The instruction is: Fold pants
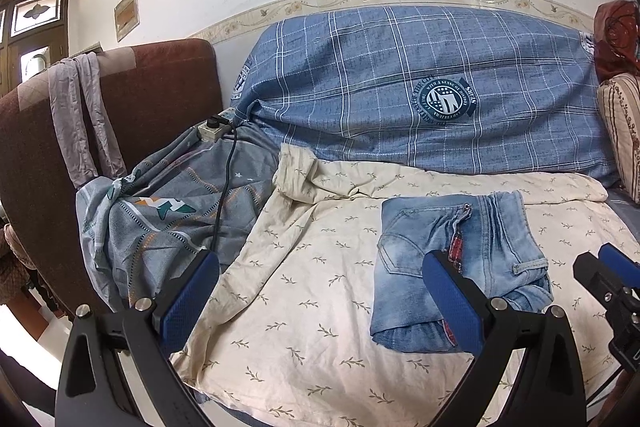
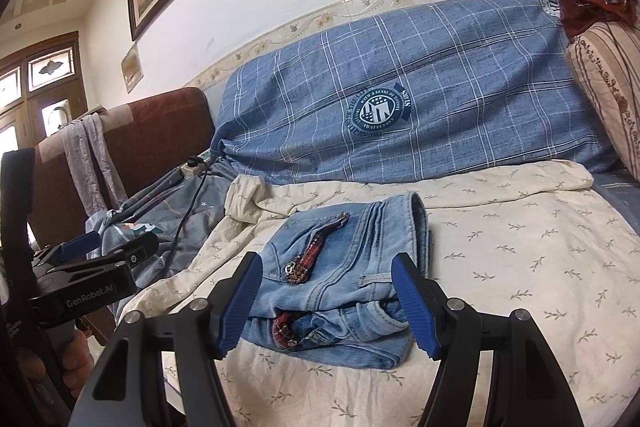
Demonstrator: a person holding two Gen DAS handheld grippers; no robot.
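The light-blue denim pants (image 1: 452,259) lie folded into a compact bundle on the cream leaf-print sheet (image 1: 304,307), with the red plaid lining showing at the zipper. My left gripper (image 1: 320,291) is open and empty, to the left of and just before the bundle; its right finger (image 1: 452,303) overlaps the pants' front edge. In the right wrist view the pants (image 2: 344,275) lie between and beyond my open right gripper (image 2: 328,299), which holds nothing. The right gripper also shows at the right edge of the left wrist view (image 1: 612,275), and the left gripper shows at the left of the right wrist view (image 2: 108,247).
A blue checked cover (image 1: 400,87) drapes the sofa back. A grey patterned cloth (image 1: 168,215) lies left with a black cable (image 1: 224,187) and a power strip (image 1: 214,129). A brown armchair (image 1: 152,99) with a grey garment stands left. A striped cushion (image 2: 612,95) is at right.
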